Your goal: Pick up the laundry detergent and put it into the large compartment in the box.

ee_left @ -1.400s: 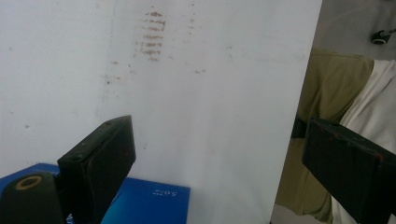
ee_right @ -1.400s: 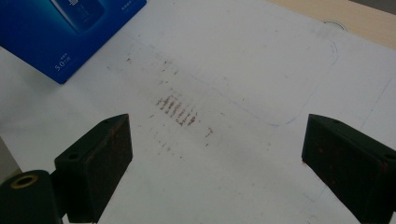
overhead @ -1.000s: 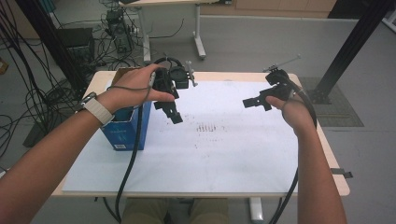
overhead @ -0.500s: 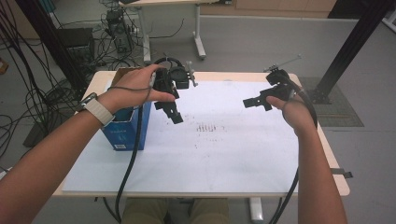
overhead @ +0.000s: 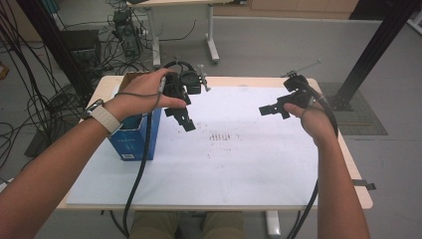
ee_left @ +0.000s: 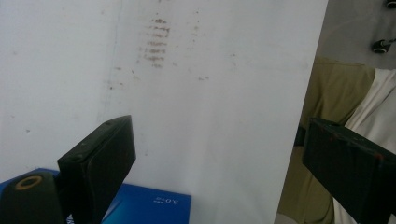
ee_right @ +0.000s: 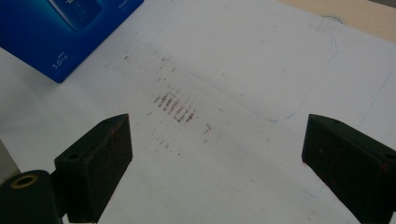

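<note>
Two claws hang spread and empty above the white tabletop (overhead: 249,169): left claw (overhead: 185,119) beside the blue box (overhead: 132,142), right claw (overhead: 271,109) opposite; approach the box squarely.

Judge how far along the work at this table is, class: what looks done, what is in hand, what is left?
Done: nothing that shows; the blue box stands at the white sheet's left edge. In hand: nothing; the left gripper and right gripper hover open and empty above the sheet. Left: probably the whole job, starting with a reach for the box.
</note>
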Action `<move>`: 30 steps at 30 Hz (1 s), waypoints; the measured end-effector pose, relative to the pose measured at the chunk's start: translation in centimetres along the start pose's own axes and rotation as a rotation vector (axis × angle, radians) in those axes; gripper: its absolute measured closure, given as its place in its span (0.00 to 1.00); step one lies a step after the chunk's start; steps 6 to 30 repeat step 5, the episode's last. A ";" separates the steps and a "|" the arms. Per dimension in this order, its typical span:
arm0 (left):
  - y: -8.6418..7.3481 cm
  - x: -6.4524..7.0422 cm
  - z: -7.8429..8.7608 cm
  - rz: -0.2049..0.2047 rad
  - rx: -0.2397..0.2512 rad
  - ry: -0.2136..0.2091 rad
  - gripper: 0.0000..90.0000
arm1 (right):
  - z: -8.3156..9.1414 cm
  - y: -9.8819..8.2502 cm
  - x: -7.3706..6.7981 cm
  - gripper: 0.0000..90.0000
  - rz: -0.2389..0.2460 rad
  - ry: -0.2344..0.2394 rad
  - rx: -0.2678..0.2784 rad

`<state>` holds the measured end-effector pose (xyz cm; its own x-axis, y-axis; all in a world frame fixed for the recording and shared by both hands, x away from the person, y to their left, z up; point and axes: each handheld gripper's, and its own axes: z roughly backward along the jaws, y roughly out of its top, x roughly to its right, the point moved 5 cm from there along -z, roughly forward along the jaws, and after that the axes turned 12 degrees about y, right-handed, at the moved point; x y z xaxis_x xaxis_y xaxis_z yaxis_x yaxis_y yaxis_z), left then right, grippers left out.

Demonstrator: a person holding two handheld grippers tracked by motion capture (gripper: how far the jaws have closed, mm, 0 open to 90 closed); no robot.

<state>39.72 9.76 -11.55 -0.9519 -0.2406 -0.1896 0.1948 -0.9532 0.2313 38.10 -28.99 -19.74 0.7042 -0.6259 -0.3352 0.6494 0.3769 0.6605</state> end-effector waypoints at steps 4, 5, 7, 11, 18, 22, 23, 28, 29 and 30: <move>-0.1 -0.1 0.0 0.006 0.000 -0.004 0.11 | 0.0 0.0 -0.1 0.09 0.002 0.002 0.002; -0.1 -0.1 0.0 0.004 0.003 -0.004 0.11 | 0.0 0.0 -0.1 0.09 0.002 0.002 0.002; -0.1 -0.1 0.0 0.004 0.003 -0.004 0.11 | 0.0 0.0 -0.1 0.09 0.002 0.002 0.002; -0.1 -0.1 0.0 0.004 0.003 -0.004 0.11 | 0.0 0.0 -0.1 0.09 0.002 0.002 0.002; -0.1 -0.1 0.0 0.004 0.003 -0.004 0.11 | 0.0 0.0 -0.1 0.09 0.002 0.002 0.002; -0.1 -0.1 0.0 0.004 0.003 -0.004 0.11 | 0.0 0.0 -0.1 0.09 0.002 0.002 0.002; -0.1 -0.1 0.0 0.004 0.003 -0.004 0.11 | 0.0 0.0 -0.1 0.09 0.002 0.002 0.002; -0.1 -0.1 0.0 0.004 0.003 -0.004 0.11 | 0.0 0.0 -0.1 0.09 0.002 0.002 0.002; -0.1 -0.1 0.0 0.004 0.003 -0.004 0.11 | 0.0 0.0 -0.1 0.09 0.002 0.002 0.002; -0.1 -0.1 0.0 0.004 0.003 -0.004 0.11 | 0.0 0.0 -0.1 0.09 0.002 0.002 0.002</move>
